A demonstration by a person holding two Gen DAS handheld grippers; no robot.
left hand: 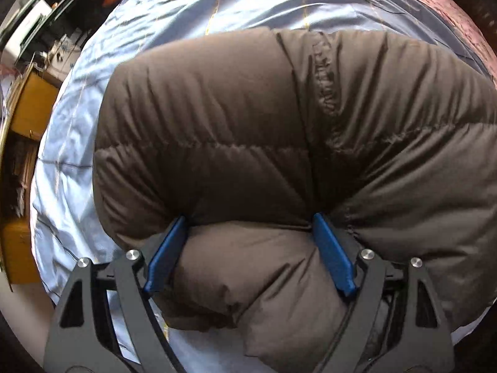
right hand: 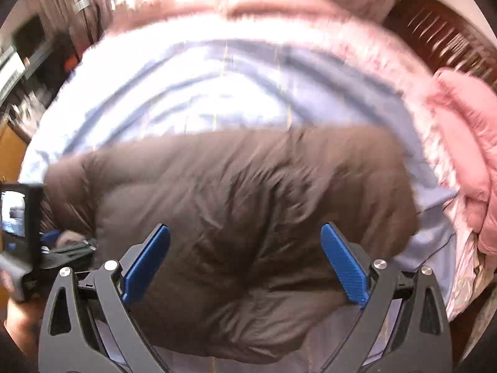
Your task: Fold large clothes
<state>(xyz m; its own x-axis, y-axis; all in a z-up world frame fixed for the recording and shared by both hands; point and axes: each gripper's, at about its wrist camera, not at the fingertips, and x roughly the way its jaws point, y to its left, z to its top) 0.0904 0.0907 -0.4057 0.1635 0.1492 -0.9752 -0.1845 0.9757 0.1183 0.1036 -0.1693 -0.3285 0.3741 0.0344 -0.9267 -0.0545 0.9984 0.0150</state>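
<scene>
Brown quilted puffer jacket [left hand: 248,130] folded on light blue bedsheet [left hand: 174,15], left gripper [left hand: 250,248] fingers [left hand: 164,258] spread astride its bulging edge, right gripper [right hand: 245,264] fingers [right hand: 344,264] spread above it.

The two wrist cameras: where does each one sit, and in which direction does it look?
Left wrist: on the left gripper, looking steeply down at the brown puffer jacket on the light blue bedsheet; a jacket roll lies between its open blue fingers.
Right wrist: on the right gripper, looking down at the jacket, blurred; open blue fingers, the left gripper's body, a pink jacket.
Shared: brown jacket, bedsheet.
</scene>
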